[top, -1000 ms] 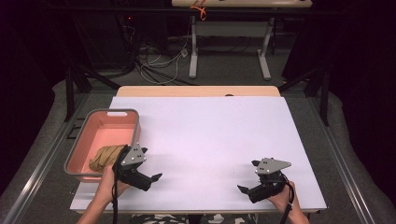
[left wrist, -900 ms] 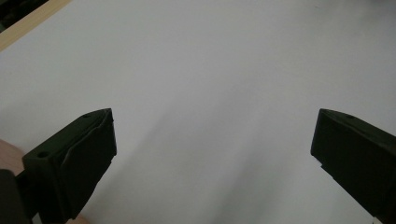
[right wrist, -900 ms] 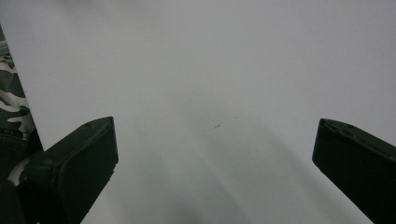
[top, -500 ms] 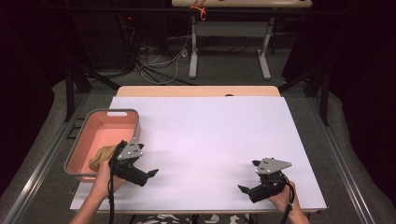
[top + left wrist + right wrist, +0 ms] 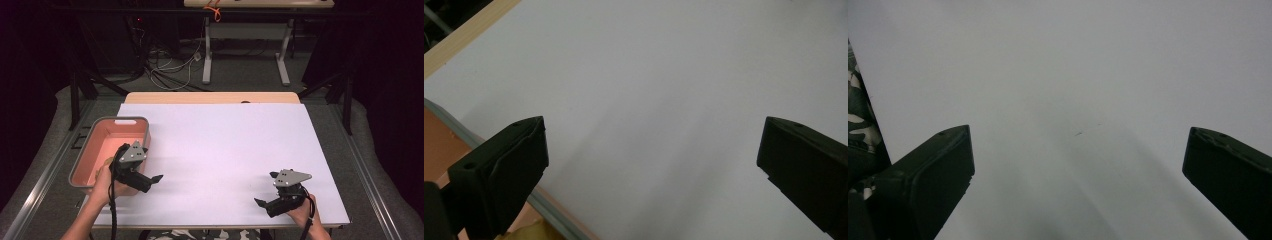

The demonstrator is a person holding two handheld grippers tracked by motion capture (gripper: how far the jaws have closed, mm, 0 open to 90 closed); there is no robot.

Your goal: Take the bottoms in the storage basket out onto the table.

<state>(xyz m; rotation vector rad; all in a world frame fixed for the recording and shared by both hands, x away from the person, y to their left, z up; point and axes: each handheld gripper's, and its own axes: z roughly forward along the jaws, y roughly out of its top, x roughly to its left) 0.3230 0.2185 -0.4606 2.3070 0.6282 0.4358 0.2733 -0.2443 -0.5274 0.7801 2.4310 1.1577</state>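
Observation:
My left gripper (image 5: 154, 179) hovers over the white sheet (image 5: 225, 150) just beside the right wall of a pink bin (image 5: 131, 120), jaws pointing right. In the left gripper view the left gripper (image 5: 654, 130) is open wide over bare sheet. The bin's grey rim (image 5: 555, 215) and a yellowish thing (image 5: 531, 231) lie at the lower left. My right gripper (image 5: 265, 188) rests near the sheet's front right, jaws pointing left. The right gripper view shows the right gripper (image 5: 1078, 132) open with nothing between its jaws.
A tan lump (image 5: 106, 162) lies in the bin, mostly hidden by the left hand. The wooden table edge (image 5: 210, 97) shows beyond the sheet. Camouflage fabric (image 5: 858, 110) sits at the front edge. Desk legs and cables stand on the floor behind.
My left gripper has drifted a little back and left, closer to the bin, and its hand covers more of the tan lump. The right gripper has stayed put.

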